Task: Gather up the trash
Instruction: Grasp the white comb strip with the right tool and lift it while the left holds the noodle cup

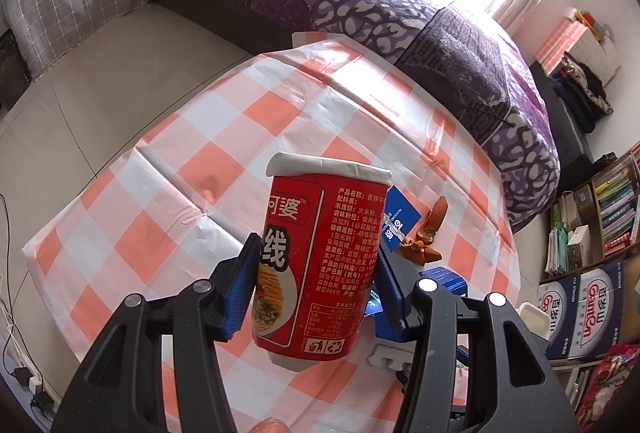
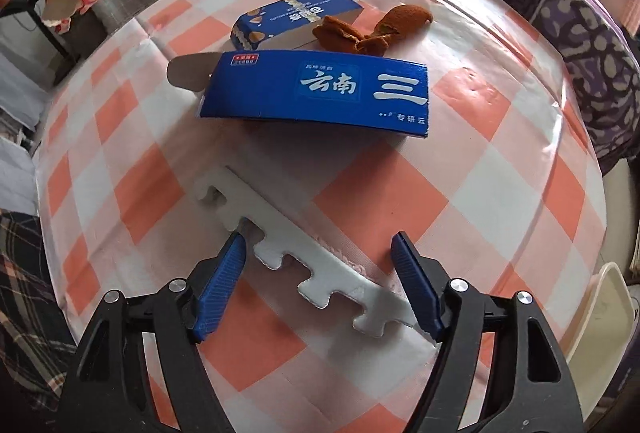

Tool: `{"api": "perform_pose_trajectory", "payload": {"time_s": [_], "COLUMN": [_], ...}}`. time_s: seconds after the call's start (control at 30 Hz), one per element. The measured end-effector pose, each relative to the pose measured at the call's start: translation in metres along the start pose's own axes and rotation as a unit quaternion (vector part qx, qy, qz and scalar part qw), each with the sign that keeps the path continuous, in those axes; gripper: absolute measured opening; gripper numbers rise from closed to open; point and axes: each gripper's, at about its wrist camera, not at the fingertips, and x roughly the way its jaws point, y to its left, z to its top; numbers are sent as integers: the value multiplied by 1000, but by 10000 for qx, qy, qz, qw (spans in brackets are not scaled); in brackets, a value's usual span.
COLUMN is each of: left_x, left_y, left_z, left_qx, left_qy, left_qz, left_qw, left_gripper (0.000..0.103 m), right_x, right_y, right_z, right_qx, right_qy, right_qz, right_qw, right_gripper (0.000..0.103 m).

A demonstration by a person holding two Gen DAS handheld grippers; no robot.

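Five pieces of trash show in all: one red instant-noodle cup [image 1: 320,257], two blue cartons, one white foam puzzle-edge strip [image 2: 304,253] and one cluster of dried orange peel [image 2: 368,29]. Four of them lie on the table's orange-and-white checked tablecloth [image 2: 500,137]; the cup does not.

One cup is clenched in the left gripper [image 1: 316,269], whose blue pads [image 1: 240,293] press its sides about mid-height. It is held upright with a slight tilt, lifted off the cloth, its white lidded rim away from the camera. In the right wrist view the same cup appears high at the far left, beyond the table edge.

Of the two cartons, the larger flattened blue box [image 2: 316,91] lies nearer, its white characters facing up; the smaller blue biscuit box [image 2: 288,15] lies just behind it, with the peel touching its right end.

Right gripper [image 2: 320,283]: released, jaws spread wide, hovering low above the foam strip, which runs diagonally between the fingers.

One cream bin [image 2: 600,317] stands beside the table at right.
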Motion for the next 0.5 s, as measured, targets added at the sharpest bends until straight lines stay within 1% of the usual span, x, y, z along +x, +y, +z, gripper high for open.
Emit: {"api": "perform_pose_trajectory", "payload": {"time_s": [0.03,0.07,0.1,0.13,0.17,0.2,0.3,0.43,0.5], "left_x": [0,1,1,1,1,1,-2,-8,-11], "left_y": [0,0,0,0,0,0,0,0,-2], "left_z": [0,0,0,0,0,0,0,0,-1], "left_qx": [9,11,1,-3,-17,-30,-35,-28,-26], "left_qy": [4,9,6,2,-2,-8,-76,-196,-259], "left_qz": [2,0,2,7,13,15,2,2,-25], "left_qw": [10000,10000,10000,10000,10000,10000,10000,9998,9997], "left_gripper": [54,54,54,54,54,54,54,53,53], "right_x": [0,-1,-2,-3,-5,-6,-16,-46,-63], "right_y": [4,9,15,20,23,24,26,29,28], "right_z": [-1,-3,-4,-6,-6,-7,-7,0,4], "right_qx": [-78,-188,-307,-389,-360,-268,-29,141,268], "right_qy": [3,-1,23,23,18,3,-205,-833,-1216], "right_qz": [53,139,161,152,196,229,285,434,381], "right_qw": [10000,9997,9994,9991,9992,9994,9994,9955,9915], "right_gripper": [70,63,46,31,27,25,24,24,24]}}
